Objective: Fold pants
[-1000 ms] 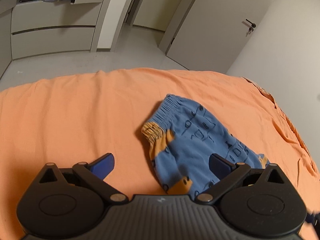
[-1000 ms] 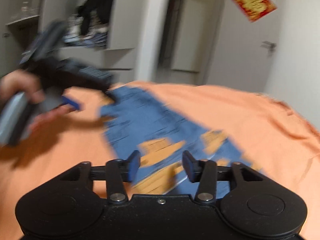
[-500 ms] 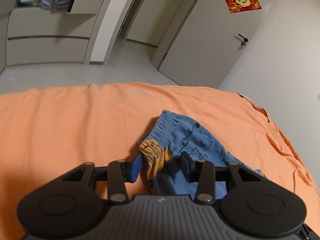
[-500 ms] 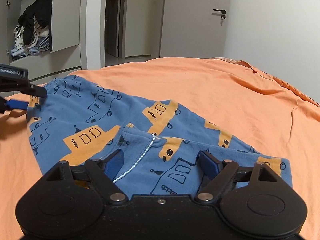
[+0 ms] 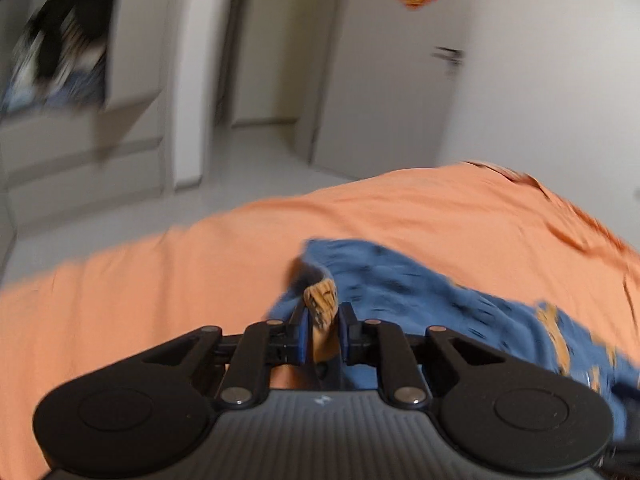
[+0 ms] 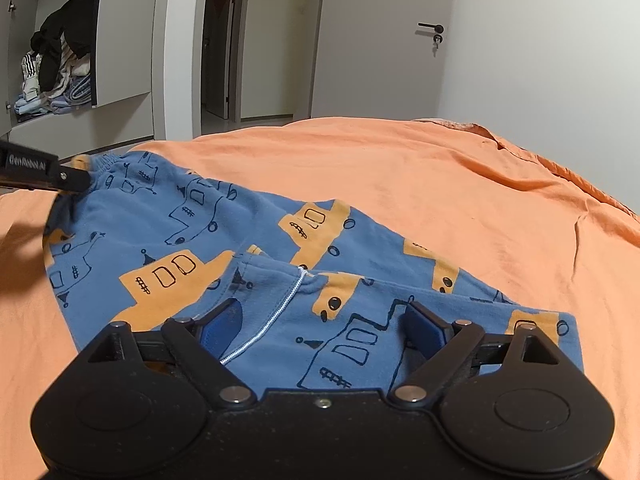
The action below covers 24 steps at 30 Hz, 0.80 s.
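Blue pants point(image 6: 224, 232) with orange boat prints lie folded lengthwise on the orange bed sheet point(image 6: 400, 168). In the left wrist view, which is blurred, my left gripper point(image 5: 323, 330) is shut on the waistband corner of the pants point(image 5: 400, 276) and lifts it off the sheet. The left gripper's tip point(image 6: 68, 178) shows at the waistband in the right wrist view. My right gripper point(image 6: 326, 322) is open, its jaws spread over the leg end of the pants with the hems lying between them.
The bed sheet point(image 5: 160, 280) stretches left and far of the pants, with wrinkles at the right edge point(image 6: 580, 200). Beyond the bed are a wardrobe with clothes point(image 6: 56, 64), a doorway point(image 6: 260, 40) and a closed door point(image 6: 384, 48).
My left gripper has closed on the waistband corner and is lifting it while moving fast. My right gripper opened half a second ago and stays over the leg end.
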Tool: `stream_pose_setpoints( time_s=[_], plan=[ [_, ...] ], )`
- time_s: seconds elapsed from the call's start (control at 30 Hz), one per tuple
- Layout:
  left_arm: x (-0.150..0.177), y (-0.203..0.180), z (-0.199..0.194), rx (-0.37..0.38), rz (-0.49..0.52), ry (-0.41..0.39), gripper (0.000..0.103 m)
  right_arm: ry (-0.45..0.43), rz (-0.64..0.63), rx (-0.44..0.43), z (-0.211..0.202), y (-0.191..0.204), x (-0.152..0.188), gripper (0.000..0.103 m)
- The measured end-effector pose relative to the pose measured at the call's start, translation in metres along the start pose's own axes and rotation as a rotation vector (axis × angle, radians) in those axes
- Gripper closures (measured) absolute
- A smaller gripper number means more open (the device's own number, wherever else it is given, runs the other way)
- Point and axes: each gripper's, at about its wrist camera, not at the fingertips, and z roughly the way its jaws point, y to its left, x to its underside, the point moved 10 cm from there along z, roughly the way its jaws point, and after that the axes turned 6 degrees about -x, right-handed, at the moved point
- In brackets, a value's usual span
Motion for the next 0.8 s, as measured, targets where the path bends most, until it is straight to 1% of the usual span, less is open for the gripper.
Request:
stream_pose_setpoints(
  time_s=[0.07, 0.1, 0.13, 0.17, 0.2, 0.23, 0.27, 0.33, 0.43, 0.5, 0.57, 0.63, 0.73, 0.8],
  plan=[
    [0.006, 0.016, 0.012, 0.037, -0.124, 0.084, 0.084, 0.0, 0.0, -0.001, 0.0, 0.0, 0.0, 0.013],
    [0.008, 0.022, 0.015, 0.067, -0.191, 0.104, 0.08, 0.0, 0.0, -0.002, 0.0, 0.0, 0.0, 0.013],
    [0.009, 0.025, 0.016, 0.087, -0.238, 0.109, 0.079, -0.001, 0.002, -0.002, 0.0, 0.0, 0.0, 0.013],
    [0.009, 0.028, 0.017, 0.102, -0.267, 0.113, 0.076, -0.002, 0.003, -0.003, 0.0, 0.0, 0.0, 0.013],
    [0.009, 0.028, 0.018, 0.117, -0.284, 0.119, 0.069, -0.003, 0.004, -0.003, 0.0, 0.0, 0.0, 0.013],
    [0.009, 0.028, 0.018, 0.135, -0.303, 0.125, 0.059, -0.004, 0.004, -0.003, 0.0, 0.0, 0.0, 0.013],
    [0.009, 0.027, 0.019, 0.157, -0.324, 0.128, 0.055, -0.005, 0.005, -0.002, 0.0, 0.0, 0.0, 0.013],
    [0.009, 0.028, 0.022, 0.188, -0.352, 0.131, 0.043, -0.006, 0.008, -0.003, 0.0, 0.0, 0.0, 0.013],
    [0.008, 0.028, 0.028, 0.243, -0.407, 0.13, 0.033, -0.008, 0.011, -0.003, 0.001, 0.0, 0.0, 0.013],
    [0.007, 0.03, 0.03, 0.259, -0.451, 0.123, 0.034, -0.008, 0.011, -0.001, 0.001, 0.0, 0.0, 0.013],
    [0.008, 0.032, 0.033, 0.244, -0.472, 0.123, 0.042, -0.011, 0.012, -0.001, 0.001, -0.001, 0.0, 0.013],
    [0.01, 0.036, 0.034, 0.217, -0.477, 0.131, 0.058, -0.014, 0.013, 0.001, 0.001, -0.001, 0.001, 0.013],
    [0.011, 0.041, 0.036, 0.21, -0.51, 0.143, 0.063, -0.018, 0.014, 0.004, 0.001, -0.001, 0.001, 0.012],
    [0.011, 0.04, 0.036, 0.201, -0.503, 0.146, 0.064, -0.019, 0.014, 0.006, 0.001, 0.0, 0.001, 0.012]
  ],
)
